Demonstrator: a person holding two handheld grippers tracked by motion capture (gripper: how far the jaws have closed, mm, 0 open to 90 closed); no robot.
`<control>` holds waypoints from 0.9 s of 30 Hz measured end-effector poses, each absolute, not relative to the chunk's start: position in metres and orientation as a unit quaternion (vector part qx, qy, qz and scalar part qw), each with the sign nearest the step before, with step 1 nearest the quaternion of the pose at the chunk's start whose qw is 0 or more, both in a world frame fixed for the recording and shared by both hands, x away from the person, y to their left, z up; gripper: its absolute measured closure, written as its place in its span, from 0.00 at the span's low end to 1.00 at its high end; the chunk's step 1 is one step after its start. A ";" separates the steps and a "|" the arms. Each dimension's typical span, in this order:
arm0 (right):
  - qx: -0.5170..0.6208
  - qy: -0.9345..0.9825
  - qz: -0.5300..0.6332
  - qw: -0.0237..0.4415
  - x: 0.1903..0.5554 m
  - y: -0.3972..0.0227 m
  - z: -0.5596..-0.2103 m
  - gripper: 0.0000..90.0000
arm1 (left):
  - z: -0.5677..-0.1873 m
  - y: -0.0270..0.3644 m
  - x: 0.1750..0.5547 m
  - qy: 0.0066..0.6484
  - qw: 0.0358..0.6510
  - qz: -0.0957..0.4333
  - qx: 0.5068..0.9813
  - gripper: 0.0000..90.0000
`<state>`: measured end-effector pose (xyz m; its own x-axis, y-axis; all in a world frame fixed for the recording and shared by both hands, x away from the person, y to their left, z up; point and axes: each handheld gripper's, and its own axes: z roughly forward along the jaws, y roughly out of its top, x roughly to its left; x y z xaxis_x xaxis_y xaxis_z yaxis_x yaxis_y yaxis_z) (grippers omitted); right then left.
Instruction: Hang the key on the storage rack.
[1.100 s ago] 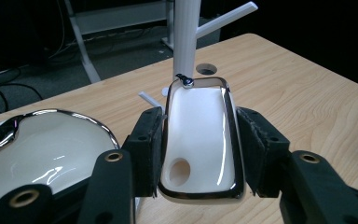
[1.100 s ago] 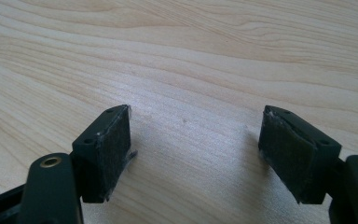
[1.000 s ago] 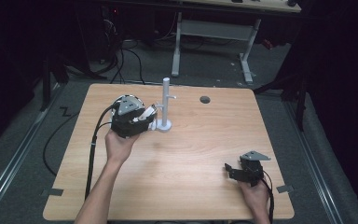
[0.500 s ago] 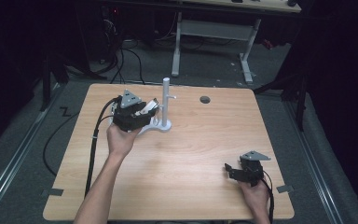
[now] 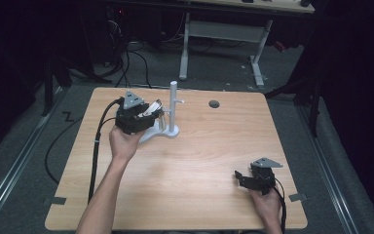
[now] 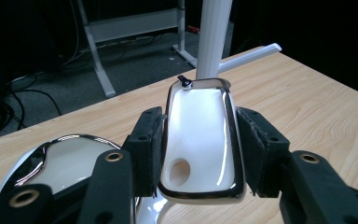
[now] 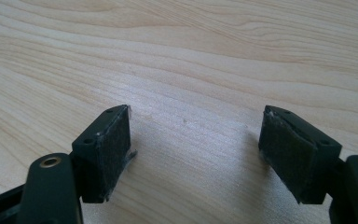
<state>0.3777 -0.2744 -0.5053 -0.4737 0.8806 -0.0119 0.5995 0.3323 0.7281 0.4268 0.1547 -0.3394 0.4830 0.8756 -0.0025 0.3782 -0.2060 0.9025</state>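
the left gripper (image 6: 200, 154) is clamped on a white thing with a shiny dark rim (image 6: 198, 144) — maybe a cup or a little holder, it is hard to say. both black pads press on its sides, so the grab looks done. from above, the left gripper (image 5: 143, 117) holds it up just beside the white stand (image 5: 173, 109) near the far side of the table (image 5: 199, 170). the stand has a tall post and a short peg that sticks out to the side. in the left gripper view the post rises right behind the white thing, very close.

i think the job is to hang or set the white thing on the stand — that part is not done yet, as it is in the gripper and not on the peg.

the right gripper (image 5: 253, 178) rests low on the near right part of the table, well apart from the stand. its jaws are wide apart with nothing between them, just bare wood under them.
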 end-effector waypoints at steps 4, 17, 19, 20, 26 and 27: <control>0.469 0.789 0.338 0.208 0.378 -0.274 -0.505 0.28 | -0.342 0.154 0.431 0.435 0.460 0.269 0.726 0.59; 0.469 0.789 0.338 0.208 0.378 -0.274 -0.505 0.28 | -0.349 0.155 0.441 0.447 0.451 0.286 0.717 0.59; 0.469 0.789 0.338 0.208 0.378 -0.274 -0.505 0.28 | -0.350 0.153 0.442 0.448 0.447 0.290 0.717 0.60; 0.469 0.789 0.338 0.208 0.378 -0.274 -0.505 0.28 | -0.351 0.153 0.442 0.449 0.445 0.293 0.718 0.60; 0.468 0.789 0.338 0.208 0.378 -0.274 -0.505 0.28 | -0.355 0.153 0.446 0.455 0.433 0.295 0.720 0.60; 0.469 0.789 0.338 0.208 0.378 -0.274 -0.505 0.28 | -0.356 0.153 0.446 0.455 0.430 0.295 0.721 0.60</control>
<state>0.3777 -0.2744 -0.5053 -0.4743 0.8803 -0.0119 0.5993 0.3327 0.7281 0.4463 0.1525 -0.3563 0.4113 0.9108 0.0345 0.4022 -0.2154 0.8899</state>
